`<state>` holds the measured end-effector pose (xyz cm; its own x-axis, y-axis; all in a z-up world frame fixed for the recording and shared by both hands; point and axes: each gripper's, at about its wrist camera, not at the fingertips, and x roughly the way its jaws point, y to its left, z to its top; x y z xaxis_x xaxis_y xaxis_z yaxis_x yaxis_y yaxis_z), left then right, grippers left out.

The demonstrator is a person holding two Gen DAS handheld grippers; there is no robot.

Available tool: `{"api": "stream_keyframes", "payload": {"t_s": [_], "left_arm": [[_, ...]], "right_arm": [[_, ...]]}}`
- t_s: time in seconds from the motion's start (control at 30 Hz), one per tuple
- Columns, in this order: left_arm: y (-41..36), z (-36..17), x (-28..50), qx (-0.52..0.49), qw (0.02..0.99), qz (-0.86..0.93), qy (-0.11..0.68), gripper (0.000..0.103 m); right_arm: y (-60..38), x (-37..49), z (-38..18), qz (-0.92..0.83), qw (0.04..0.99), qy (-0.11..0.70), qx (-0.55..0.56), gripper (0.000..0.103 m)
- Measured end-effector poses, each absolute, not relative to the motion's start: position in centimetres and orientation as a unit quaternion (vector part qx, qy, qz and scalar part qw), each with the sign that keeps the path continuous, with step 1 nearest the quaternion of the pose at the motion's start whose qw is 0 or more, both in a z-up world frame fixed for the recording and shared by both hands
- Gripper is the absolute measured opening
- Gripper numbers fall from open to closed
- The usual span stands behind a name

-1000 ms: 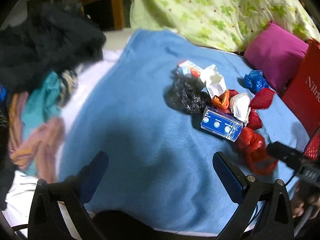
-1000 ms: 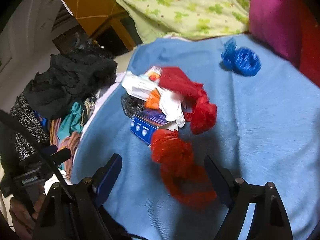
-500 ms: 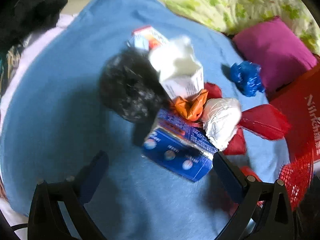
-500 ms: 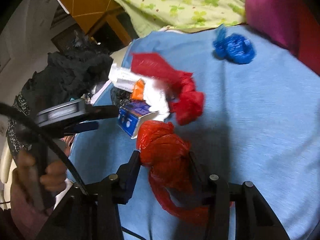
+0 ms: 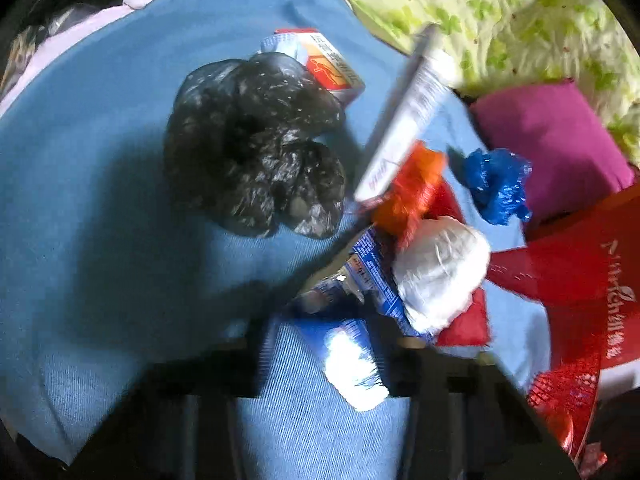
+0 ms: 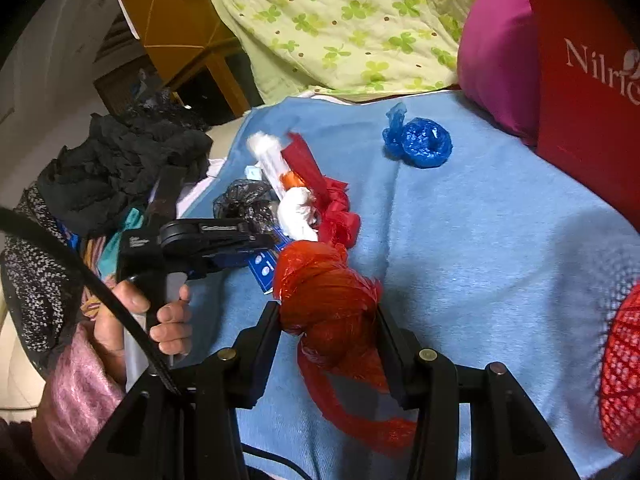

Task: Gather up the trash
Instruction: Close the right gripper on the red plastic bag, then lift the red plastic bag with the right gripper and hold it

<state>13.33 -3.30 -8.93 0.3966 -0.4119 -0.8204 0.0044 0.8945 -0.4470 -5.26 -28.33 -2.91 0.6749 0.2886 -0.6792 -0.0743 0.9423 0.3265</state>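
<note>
Red knotted plastic bag (image 6: 326, 300), at 6 o'clock on the blue blanket (image 6: 460, 248), clamped in the right gripper (image 6: 328, 320). Light, soft, slippery; pinch the knot. Left gripper (image 5: 324, 344) has just been closing on the blue carton (image 5: 352, 320), stiffer, crushable.

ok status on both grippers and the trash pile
Right gripper shut on red bag. Left gripper closing on blue box. Black bag beside it, no obstruction.

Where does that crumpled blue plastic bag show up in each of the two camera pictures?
Left wrist view: blue plastic bag right of centre, beside the magenta pillow.
Right wrist view: blue plastic bag upper middle, alone on the blue blanket.
Shared landmark: the magenta pillow.
</note>
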Motion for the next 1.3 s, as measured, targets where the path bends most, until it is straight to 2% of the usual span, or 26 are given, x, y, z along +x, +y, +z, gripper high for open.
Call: {"api": "stream_keyframes", "payload": {"t_s": [0.03,0.07,0.3,0.67,1.3], "left_arm": [[-3.0,-8.9,13.0,-0.193,0.814,-0.132,0.531,0.019],[-2.6,-8.6,12.4,-0.186,0.817,-0.133,0.530,0.000],[0.3,-9.0,9.1,-0.155,0.824,-0.146,0.525,0.000],[4.7,-7.4,4.6,-0.148,0.852,-0.134,0.484,0.000],[6.3,-8.0,4.2,-0.137,0.870,-0.144,0.451,0.000]], "right_arm": [[-27.9,-5.2,-2.4,0.095,0.906,0.392,0.131,0.049],[-27.5,-5.4,-2.1,0.093,0.907,0.391,0.130,0.049],[-23.7,-4.8,-1.4,0.096,0.900,0.395,0.160,0.049],[-19.9,-4.9,0.3,0.096,0.905,0.392,0.136,0.049],[-15.5,-3.0,1.3,0.075,0.907,0.400,0.106,0.049]]}}
